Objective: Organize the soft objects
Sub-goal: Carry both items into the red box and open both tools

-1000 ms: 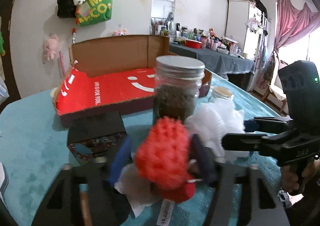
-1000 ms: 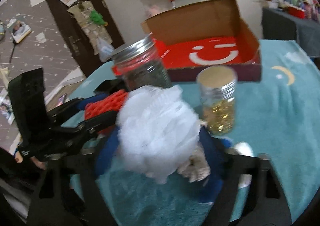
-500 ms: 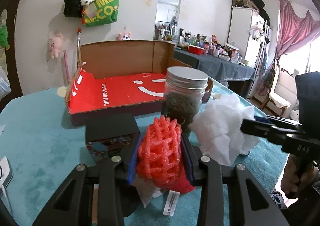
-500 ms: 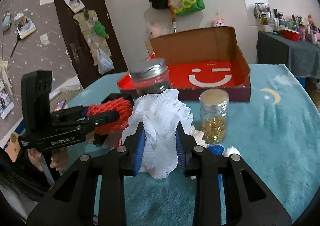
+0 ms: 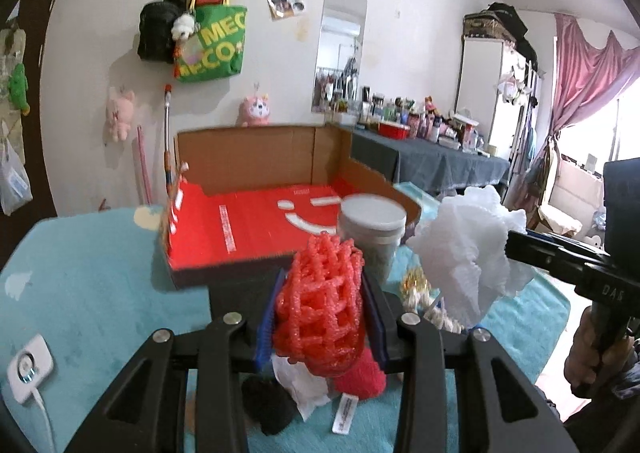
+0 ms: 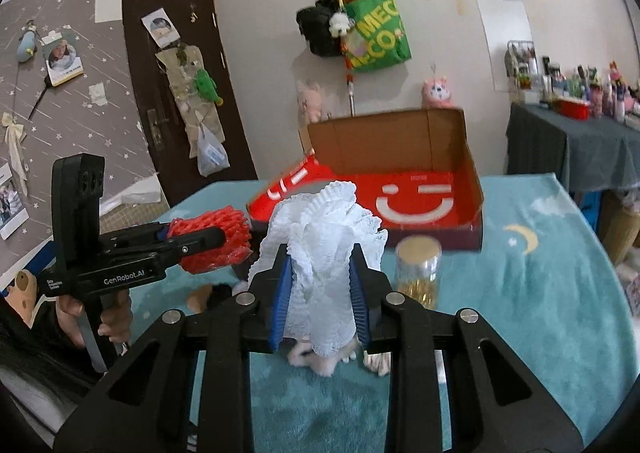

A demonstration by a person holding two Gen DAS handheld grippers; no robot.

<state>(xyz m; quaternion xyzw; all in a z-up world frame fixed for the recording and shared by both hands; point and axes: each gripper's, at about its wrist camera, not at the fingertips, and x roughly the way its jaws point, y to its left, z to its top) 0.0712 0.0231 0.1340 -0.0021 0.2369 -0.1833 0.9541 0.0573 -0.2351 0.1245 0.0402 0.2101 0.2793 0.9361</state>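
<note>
My left gripper (image 5: pixel 322 281) is shut on a red mesh net ball (image 5: pixel 316 317), which it holds above the teal table cover. My right gripper (image 6: pixel 320 253) is shut on a white mesh pouf (image 6: pixel 320 221), squeezed narrow between the blue pads and also off the table. The two grippers hang side by side, the pouf (image 5: pixel 464 253) to the right of the red net (image 6: pixel 216 241). Behind them lies an open cardboard box (image 5: pixel 248 151) with a red floor and a white smile print (image 6: pixel 416 209). A hand holds each gripper's handle.
A grey-lidded jar (image 5: pixel 372 229) and a jar of gold bits (image 6: pixel 416 273) stand in front of the box. A black box (image 5: pixel 236 301), a red plush piece (image 5: pixel 360 377) and a black soft lump (image 5: pixel 268 405) lie under the left gripper. A white charger (image 5: pixel 28 369) lies at left.
Both grippers have risen with their loads. The right jaws closed from wide around the white pouf to a tight squeeze; the left jaws tightened on the red net.
</note>
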